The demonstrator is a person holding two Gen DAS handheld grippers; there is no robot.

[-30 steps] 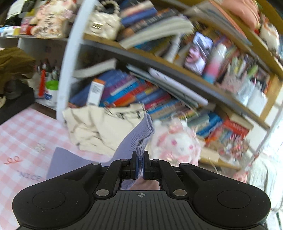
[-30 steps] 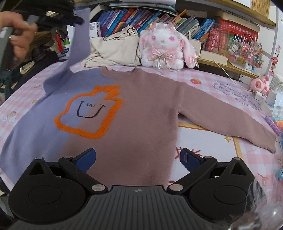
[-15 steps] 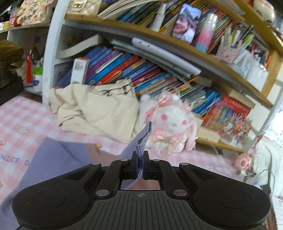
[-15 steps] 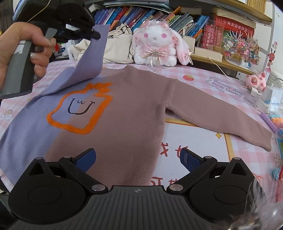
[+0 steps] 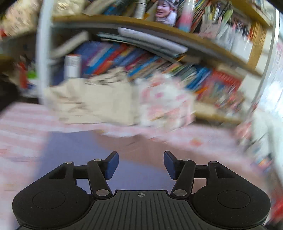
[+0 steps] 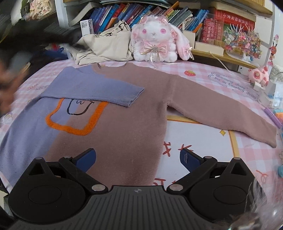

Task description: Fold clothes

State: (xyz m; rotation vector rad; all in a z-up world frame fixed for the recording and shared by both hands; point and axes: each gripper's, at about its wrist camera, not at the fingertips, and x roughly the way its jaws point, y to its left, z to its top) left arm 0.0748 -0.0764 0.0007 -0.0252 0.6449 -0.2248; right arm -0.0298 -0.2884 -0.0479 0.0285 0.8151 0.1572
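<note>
A two-tone sweater point(image 6: 130, 120), purple on the left and brown on the right with an orange outlined face, lies flat on the pink checked table point(image 6: 203, 76). Its purple sleeve point(image 6: 99, 88) is folded across the chest. The brown sleeve point(image 6: 221, 113) stretches out to the right. My right gripper point(image 6: 138, 159) is open over the sweater's hem with nothing between its fingers. My left gripper point(image 5: 139, 164) is open and empty above the purple part of the sweater point(image 5: 74, 152); that view is heavily blurred. A blurred hand point(image 6: 8, 85) shows at the far left in the right wrist view.
A cream garment point(image 6: 106, 46) and a pink plush rabbit point(image 6: 155, 40) sit at the table's back edge against bookshelves point(image 6: 159, 12). Small toys and pens point(image 6: 260, 77) crowd the right edge.
My left gripper has opened and let go of the purple sleeve, which now lies folded across the sweater's chest. The left gripper is moving fast; the right gripper holds still.
</note>
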